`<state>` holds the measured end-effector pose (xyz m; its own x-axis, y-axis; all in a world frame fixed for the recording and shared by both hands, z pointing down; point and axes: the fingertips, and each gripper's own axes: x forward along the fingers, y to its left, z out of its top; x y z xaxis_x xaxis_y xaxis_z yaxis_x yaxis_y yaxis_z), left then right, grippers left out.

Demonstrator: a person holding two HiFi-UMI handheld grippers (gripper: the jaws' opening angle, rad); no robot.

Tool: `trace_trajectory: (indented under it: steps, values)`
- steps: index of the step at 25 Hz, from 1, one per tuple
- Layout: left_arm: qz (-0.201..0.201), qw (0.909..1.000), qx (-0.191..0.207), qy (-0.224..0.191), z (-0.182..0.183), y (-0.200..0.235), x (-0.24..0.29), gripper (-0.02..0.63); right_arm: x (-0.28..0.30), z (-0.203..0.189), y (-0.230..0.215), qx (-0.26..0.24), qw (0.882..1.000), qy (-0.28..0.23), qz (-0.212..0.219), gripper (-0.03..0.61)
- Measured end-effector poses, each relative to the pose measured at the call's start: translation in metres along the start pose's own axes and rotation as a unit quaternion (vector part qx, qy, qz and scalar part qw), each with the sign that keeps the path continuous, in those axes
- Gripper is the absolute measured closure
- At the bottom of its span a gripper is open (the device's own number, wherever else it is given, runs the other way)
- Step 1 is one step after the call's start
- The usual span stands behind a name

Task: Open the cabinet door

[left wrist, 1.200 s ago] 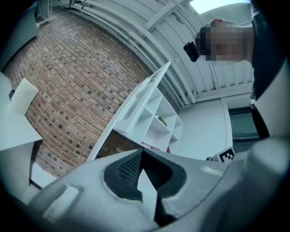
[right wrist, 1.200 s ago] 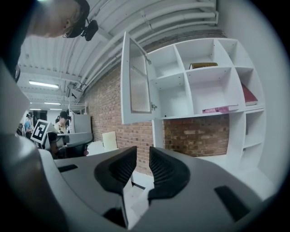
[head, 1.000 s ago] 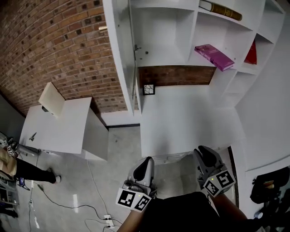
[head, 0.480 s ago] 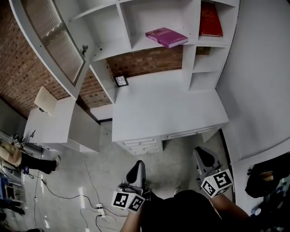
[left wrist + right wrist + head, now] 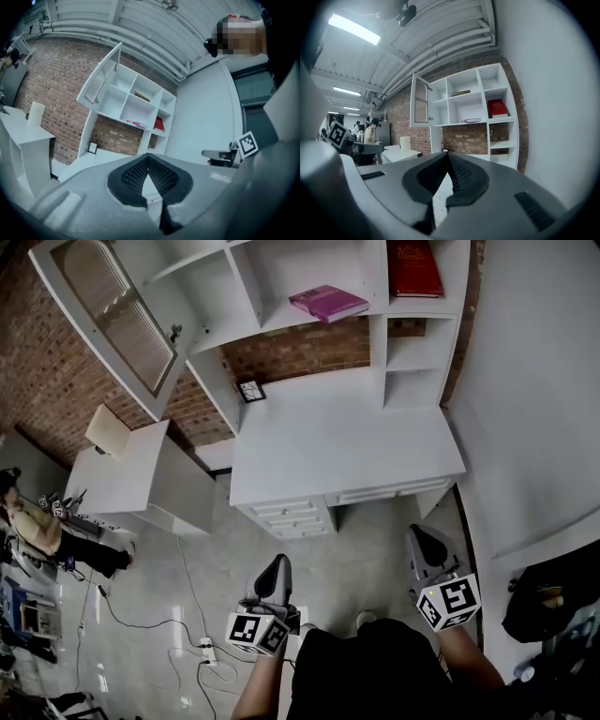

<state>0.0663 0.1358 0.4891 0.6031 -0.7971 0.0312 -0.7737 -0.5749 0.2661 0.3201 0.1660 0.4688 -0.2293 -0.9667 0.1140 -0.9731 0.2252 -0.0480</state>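
Left tongs (image 5: 276, 566): jaws closed together, nothing between them. Right tongs (image 5: 422, 538): jaws likewise pressed together, empty. Both sets are over the grey floor (image 5: 370, 554), pointing toward the white bench (image 5: 347, 442) and stopping well short of it.

The white-framed cabinet door with a ribbed glass panel (image 5: 112, 320) stands swung open. It hangs at the left end of the white shelf unit (image 5: 379, 343), ahead and to the left of the left tongs, well apart from both. Neither set of tongs touches it.

A pink book (image 5: 328, 302) lies in a compartment ahead, between the two tongs' lines. A red book (image 5: 413, 266) lies ahead of the right tongs. A small black-framed picture (image 5: 249, 390) stands on the bench, ahead of the left tongs.
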Motion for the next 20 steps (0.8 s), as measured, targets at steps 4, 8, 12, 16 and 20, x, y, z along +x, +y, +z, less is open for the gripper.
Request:
trace_trajectory:
  steps: [4,8,12,16,20]
  values:
    - [0.012,0.9997,0.019,-0.012,0.011,0.016,-0.004,0.594,-0.010,0.000,-0.007,-0.021,1.000,0.003,-0.002,0.577]
    - [0.032,0.9987,0.007,-0.041,0.018,0.014,-0.004,0.594,-0.007,0.000,-0.020,-0.025,1.000,-0.004,-0.012,0.577]
    - [0.025,0.9986,0.011,-0.045,0.019,0.001,-0.001,0.594,0.001,-0.002,-0.020,-0.026,1.000,0.004,-0.012,0.578]
    - [0.015,0.9989,0.016,-0.041,0.019,-0.003,-0.003,0.594,0.003,0.003,-0.017,-0.039,0.999,0.001,-0.011,0.578]
    - [0.019,0.9987,0.013,-0.045,0.017,-0.008,0.001,0.594,0.001,0.000,-0.018,-0.047,0.999,0.002,-0.013,0.578]
